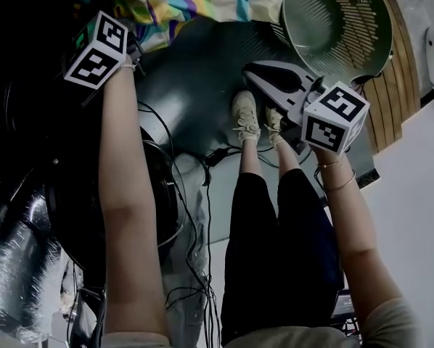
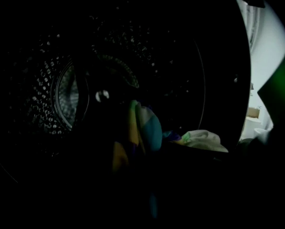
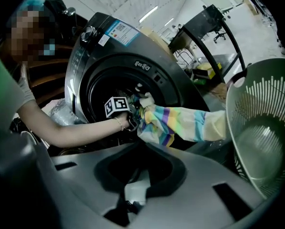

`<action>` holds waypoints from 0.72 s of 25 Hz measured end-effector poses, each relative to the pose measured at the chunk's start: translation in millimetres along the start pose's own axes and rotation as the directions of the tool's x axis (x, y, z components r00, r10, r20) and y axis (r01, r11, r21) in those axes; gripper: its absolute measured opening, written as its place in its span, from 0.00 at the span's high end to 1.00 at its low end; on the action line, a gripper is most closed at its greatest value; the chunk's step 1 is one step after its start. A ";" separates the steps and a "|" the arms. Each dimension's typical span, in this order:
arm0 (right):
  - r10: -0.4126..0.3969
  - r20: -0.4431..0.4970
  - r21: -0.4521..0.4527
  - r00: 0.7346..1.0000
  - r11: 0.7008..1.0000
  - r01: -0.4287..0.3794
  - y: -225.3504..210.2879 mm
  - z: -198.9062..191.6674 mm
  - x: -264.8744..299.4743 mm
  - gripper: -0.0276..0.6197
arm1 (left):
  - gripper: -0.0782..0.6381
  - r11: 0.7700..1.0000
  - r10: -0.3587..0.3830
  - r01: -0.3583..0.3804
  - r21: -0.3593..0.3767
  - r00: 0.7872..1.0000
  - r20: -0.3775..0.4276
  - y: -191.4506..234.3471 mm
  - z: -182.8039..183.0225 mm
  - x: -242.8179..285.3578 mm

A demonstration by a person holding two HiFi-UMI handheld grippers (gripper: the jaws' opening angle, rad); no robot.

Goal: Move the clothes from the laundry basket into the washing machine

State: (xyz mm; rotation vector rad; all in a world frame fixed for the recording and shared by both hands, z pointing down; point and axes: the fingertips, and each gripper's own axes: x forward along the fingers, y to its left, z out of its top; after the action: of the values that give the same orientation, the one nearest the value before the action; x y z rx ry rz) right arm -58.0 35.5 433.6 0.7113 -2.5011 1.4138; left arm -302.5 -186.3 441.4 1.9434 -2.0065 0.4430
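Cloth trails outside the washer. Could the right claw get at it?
Probably yes: the striped cloth hangs in the open by the basket, nothing before it; the right claw is empty.

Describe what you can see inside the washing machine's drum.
Part of the striped garment in front of the perforated drum wall. Darkness hides the drum's bottom, so any other clothes there cannot be seen.

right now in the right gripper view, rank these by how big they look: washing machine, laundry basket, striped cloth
1. washing machine
2. laundry basket, nearer the camera and cut off at the frame edge
3. striped cloth
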 end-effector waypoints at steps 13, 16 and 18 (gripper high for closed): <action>0.003 -0.021 0.041 1.000 0.999 -0.002 10.3 -23.0 -9.9 0.89 | 0.48 0.986 0.088 -0.085 -0.141 0.996 0.019 -3.7 -17.6 -90.8; -0.001 -0.020 0.050 1.000 0.999 0.002 7.1 -26.5 -11.9 0.89 | 0.46 0.988 0.003 -0.014 -0.156 0.997 -0.071 -41.5 -59.0 -102.7; 0.002 -0.020 0.056 1.000 0.998 -0.001 6.1 -29.4 -12.3 0.89 | 0.38 0.983 -0.034 0.004 -0.182 0.986 -0.164 -62.6 -94.4 -101.9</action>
State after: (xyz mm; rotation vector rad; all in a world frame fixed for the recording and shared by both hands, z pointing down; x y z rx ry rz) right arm -52.5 66.9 439.9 0.7015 -2.4563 1.4896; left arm -236.0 -55.8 483.3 1.7543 -1.8527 0.3899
